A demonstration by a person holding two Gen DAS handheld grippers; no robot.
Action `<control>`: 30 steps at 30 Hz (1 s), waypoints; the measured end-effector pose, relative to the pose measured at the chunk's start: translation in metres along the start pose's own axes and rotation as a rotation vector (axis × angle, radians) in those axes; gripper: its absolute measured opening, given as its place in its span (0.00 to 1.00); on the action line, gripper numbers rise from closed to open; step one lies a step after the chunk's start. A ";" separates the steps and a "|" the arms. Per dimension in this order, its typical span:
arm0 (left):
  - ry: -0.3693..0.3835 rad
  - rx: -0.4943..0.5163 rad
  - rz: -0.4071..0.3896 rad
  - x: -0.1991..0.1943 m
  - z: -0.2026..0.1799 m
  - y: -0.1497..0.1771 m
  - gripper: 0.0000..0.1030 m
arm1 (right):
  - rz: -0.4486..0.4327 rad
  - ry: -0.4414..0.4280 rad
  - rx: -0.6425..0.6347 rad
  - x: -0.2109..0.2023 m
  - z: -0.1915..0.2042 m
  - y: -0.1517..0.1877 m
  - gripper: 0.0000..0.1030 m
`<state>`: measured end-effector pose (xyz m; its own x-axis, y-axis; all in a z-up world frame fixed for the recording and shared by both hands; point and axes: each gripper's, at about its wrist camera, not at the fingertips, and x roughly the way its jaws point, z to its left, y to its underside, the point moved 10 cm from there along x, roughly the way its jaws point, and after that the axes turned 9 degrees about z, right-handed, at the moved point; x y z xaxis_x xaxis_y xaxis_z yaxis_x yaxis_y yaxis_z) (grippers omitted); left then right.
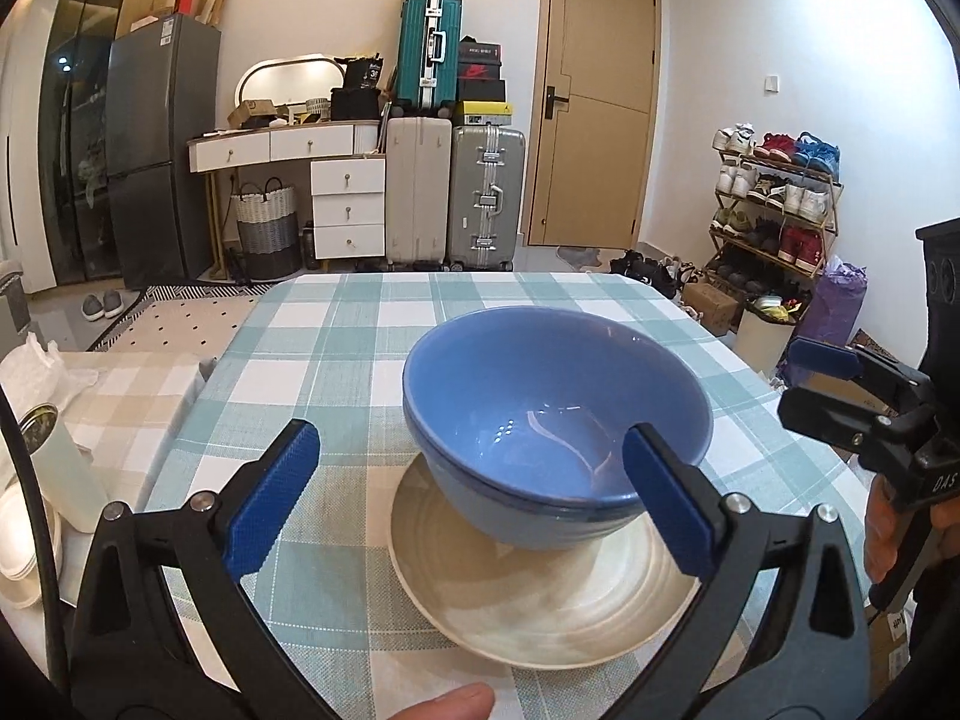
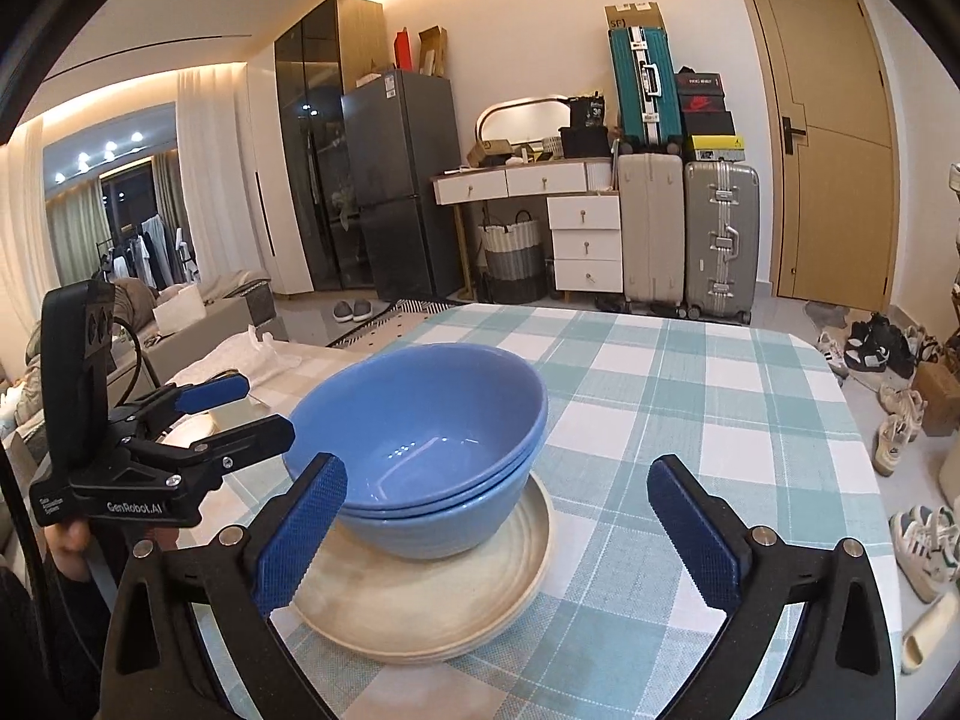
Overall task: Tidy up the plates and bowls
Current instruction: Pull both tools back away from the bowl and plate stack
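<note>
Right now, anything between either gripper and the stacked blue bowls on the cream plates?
Nothing visible. The left gripper and right gripper are both open, with only bare checked tablecloth between them and the stacked blue ceramic bowls on the cream plates.

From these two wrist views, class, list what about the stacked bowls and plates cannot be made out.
- Bowl count: the blue bowls show only nested rims, right wrist view.
- Plate count: the cream plates show layered edges only; a blue pad covers the near-left rim.
- Plate centre: hidden under the bowls, both views.
</note>
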<state>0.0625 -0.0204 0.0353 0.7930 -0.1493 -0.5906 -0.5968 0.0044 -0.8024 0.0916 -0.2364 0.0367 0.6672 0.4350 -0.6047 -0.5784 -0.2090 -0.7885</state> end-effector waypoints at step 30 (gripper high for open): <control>-0.038 -0.012 -0.062 0.018 0.039 0.056 0.98 | -0.030 -0.041 -0.032 0.017 0.010 0.055 0.99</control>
<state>0.0481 0.0159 -0.0231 0.8326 -0.1112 -0.5427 -0.5475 -0.0158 -0.8367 0.0662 -0.2323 -0.0157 0.6640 0.4769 -0.5759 -0.5427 -0.2224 -0.8099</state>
